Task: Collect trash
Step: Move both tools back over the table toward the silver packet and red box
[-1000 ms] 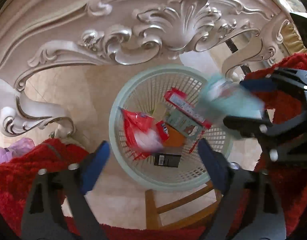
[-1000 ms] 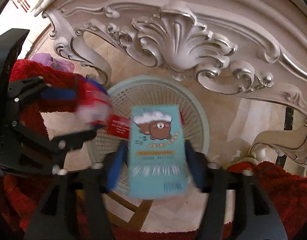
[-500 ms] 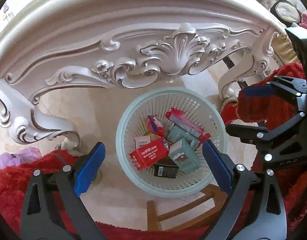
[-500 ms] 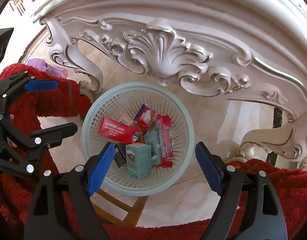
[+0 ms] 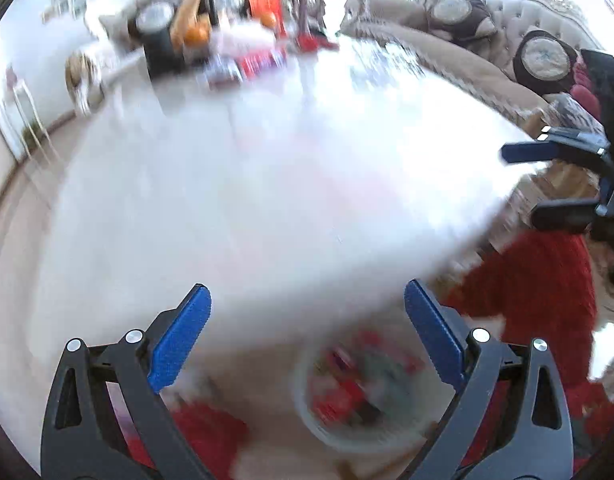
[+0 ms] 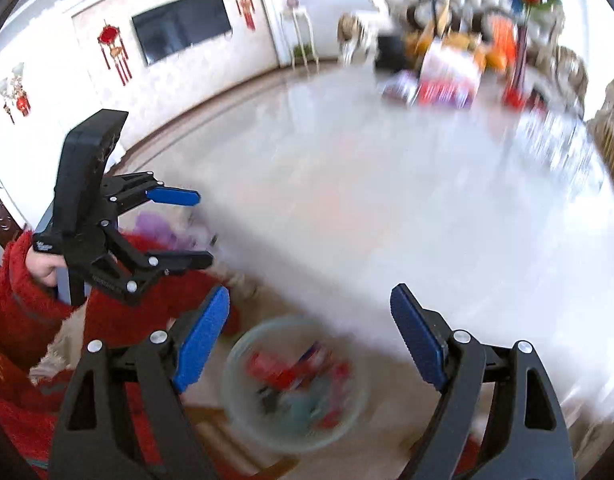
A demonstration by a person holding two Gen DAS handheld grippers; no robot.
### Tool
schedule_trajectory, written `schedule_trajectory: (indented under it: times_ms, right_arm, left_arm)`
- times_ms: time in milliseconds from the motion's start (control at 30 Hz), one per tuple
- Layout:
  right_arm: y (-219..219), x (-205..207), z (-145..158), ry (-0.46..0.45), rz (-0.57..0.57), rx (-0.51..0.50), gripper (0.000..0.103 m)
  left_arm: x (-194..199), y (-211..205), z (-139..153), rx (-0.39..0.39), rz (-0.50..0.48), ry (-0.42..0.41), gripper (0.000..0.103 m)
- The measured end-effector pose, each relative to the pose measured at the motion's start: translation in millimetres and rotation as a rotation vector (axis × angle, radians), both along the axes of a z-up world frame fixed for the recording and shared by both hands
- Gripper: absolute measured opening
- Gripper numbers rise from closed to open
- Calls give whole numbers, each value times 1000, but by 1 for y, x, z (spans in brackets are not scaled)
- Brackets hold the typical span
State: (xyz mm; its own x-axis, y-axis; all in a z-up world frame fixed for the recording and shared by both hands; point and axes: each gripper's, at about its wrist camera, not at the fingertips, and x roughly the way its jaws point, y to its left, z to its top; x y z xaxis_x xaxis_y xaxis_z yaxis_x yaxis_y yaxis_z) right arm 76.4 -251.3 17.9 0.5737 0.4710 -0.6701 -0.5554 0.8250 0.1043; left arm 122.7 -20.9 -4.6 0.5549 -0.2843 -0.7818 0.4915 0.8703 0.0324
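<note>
Both grippers are hanging spread wide with nothing between their blue pads: the left gripper (image 5: 307,340) and the right gripper (image 6: 309,340) are hovering near the white table (image 5: 267,200). Below them, a pale green basket (image 6: 293,384) of blurred red and teal trash (image 6: 295,376) is sitting on the floor by the table's near edge. Boxes (image 6: 447,76) are lying at the table's far end.

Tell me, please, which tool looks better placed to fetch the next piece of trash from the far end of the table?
Probably the left tool. Both tools are open and empty above the basket. The blurred packets lie left of centre in its view, while for the right tool they sit far to the right. The margin is small.
</note>
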Motion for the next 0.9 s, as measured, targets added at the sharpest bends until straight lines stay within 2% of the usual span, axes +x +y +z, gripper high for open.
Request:
schedule_trajectory:
  times_ms: [67,100,267,367,467,567,733,900]
  right_arm:
    - [-9,33,9,-85,-23,-77,79]
    - [-13,48,10,-95,-40,-99,79]
    - [-34,139,4,-38,-123,-84,79]
    - [-38,181,9,-49,-158,-104,79]
    - [-37,239,17,-56,-186,-150,79]
    - [-28,276,20,-87,-167,-226,79]
    - [6,331,4,-104,2,-425,79]
    - [28,368,-16,-28,130,-501,79]
  left_arm:
    - [50,-3,15,5,31,-48,95]
    - [65,-3,17,1,48,-48,95]
    - [196,-21,21,-79,136,-23,95]
    - [261,-34,20,-76,198,-38,95]
    - [309,-48,10,-43,230,-31,95]
    - [336,-58,-2,-10,249,-19,95]
    - [370,-68,-24,78,261,11,95]
    - [384,-65,-26,86,262,14,95]
